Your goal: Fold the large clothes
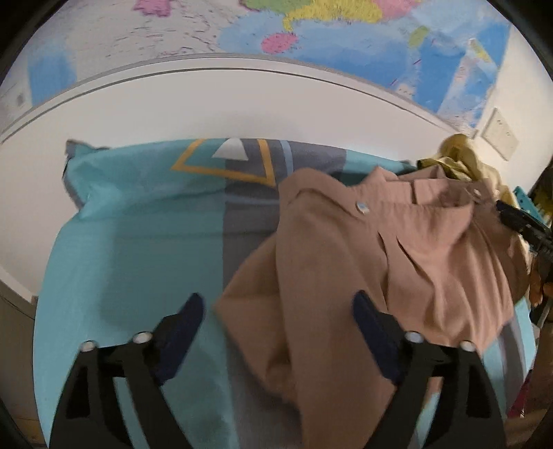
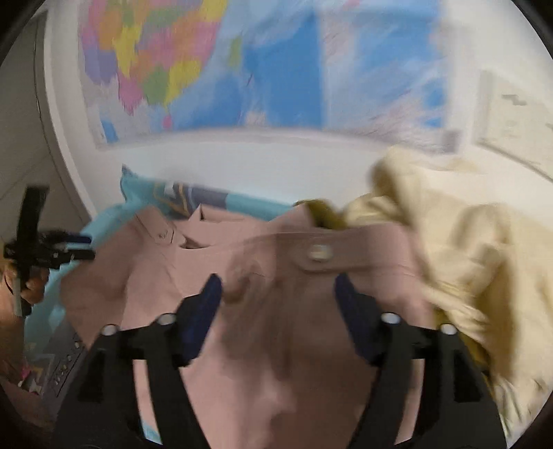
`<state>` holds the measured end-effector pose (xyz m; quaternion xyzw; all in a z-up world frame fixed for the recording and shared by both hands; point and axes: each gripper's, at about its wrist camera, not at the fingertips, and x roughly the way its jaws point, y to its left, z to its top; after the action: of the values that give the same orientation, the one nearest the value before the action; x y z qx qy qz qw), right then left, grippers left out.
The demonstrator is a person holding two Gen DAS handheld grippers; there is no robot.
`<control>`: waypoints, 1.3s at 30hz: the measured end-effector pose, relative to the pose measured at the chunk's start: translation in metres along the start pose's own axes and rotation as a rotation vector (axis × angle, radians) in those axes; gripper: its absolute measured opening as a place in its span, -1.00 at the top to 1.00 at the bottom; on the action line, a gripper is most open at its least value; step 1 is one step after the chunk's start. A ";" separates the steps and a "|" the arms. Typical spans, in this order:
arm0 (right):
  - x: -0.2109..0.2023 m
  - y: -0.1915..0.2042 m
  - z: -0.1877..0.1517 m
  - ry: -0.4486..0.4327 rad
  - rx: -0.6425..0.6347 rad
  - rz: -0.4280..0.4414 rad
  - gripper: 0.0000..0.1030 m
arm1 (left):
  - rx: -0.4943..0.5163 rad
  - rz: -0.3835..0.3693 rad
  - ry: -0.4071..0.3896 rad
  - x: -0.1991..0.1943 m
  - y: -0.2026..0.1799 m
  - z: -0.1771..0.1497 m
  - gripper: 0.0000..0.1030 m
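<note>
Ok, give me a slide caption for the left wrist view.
Open left gripper above a crumpled tan coat on a teal bedspread, wall map behind.

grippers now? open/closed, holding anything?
Left gripper: open, holding nothing, above the pink coat.
Right gripper: open, holding nothing, over the same coat.

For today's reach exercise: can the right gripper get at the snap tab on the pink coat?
Probably yes: the right gripper is open above the pink coat, and the snap tab lies uncovered just ahead; the yellow garment sits beside it.
</note>
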<state>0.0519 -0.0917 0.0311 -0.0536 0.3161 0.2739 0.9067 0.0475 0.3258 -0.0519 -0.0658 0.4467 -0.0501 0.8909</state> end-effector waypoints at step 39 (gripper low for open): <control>-0.084 -0.033 -0.149 0.282 0.291 0.132 -0.47 | -0.182 -0.187 0.031 -0.050 -0.004 -0.121 -0.37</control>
<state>-0.0658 -0.1987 -0.0392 0.0611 0.4791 0.2737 0.8317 -0.0798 0.3209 -0.0836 -0.1868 0.4551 -0.0935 0.8656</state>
